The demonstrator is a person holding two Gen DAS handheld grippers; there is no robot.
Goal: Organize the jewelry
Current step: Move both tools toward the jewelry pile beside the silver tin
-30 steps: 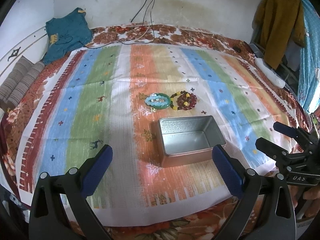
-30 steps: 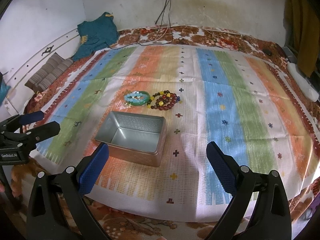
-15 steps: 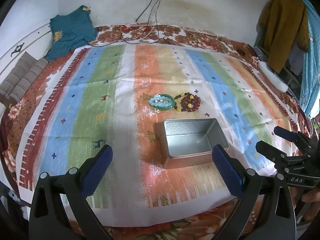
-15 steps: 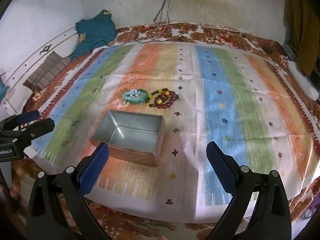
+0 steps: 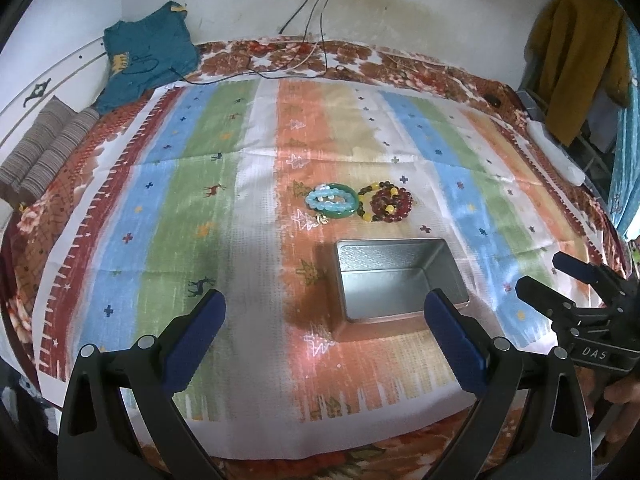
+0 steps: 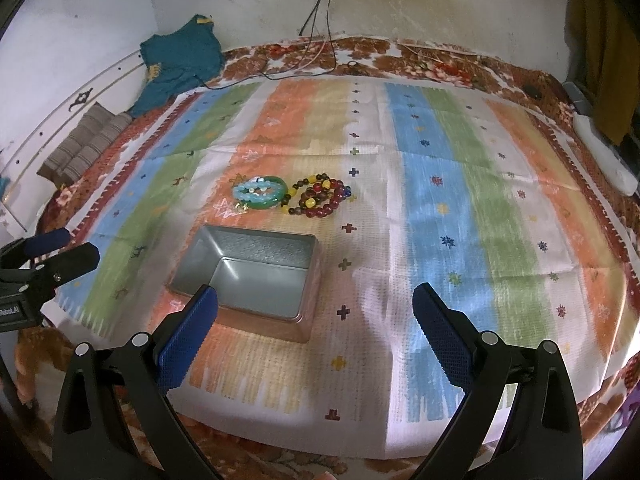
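Observation:
An open, empty silver tin box (image 5: 396, 280) (image 6: 250, 276) sits on a striped cloth. Just beyond it lie a green bangle with pale blue beads (image 5: 331, 202) (image 6: 260, 193) and a pile of dark red and yellow bead bracelets (image 5: 387, 202) (image 6: 320, 199), side by side and touching. My left gripper (image 5: 324, 312) is open and empty, above the cloth near the box's front. My right gripper (image 6: 316, 308) is open and empty, over the box's near right corner. Each gripper also shows at the edge of the other's view (image 5: 560, 276) (image 6: 60, 248).
The striped cloth (image 5: 192, 208) covers a floral bedspread (image 5: 304, 50). A teal shirt (image 5: 148, 56) and striped cushions (image 5: 44, 144) lie at the far left. Cables (image 5: 312, 12) hang from a wall socket. Clothes (image 5: 576, 44) hang at the right, above a white power strip (image 5: 556, 152).
Both grippers have moved forward and lower toward the box and jewelry, so these look nearer. Both stay open. Box and bracelets have not moved.

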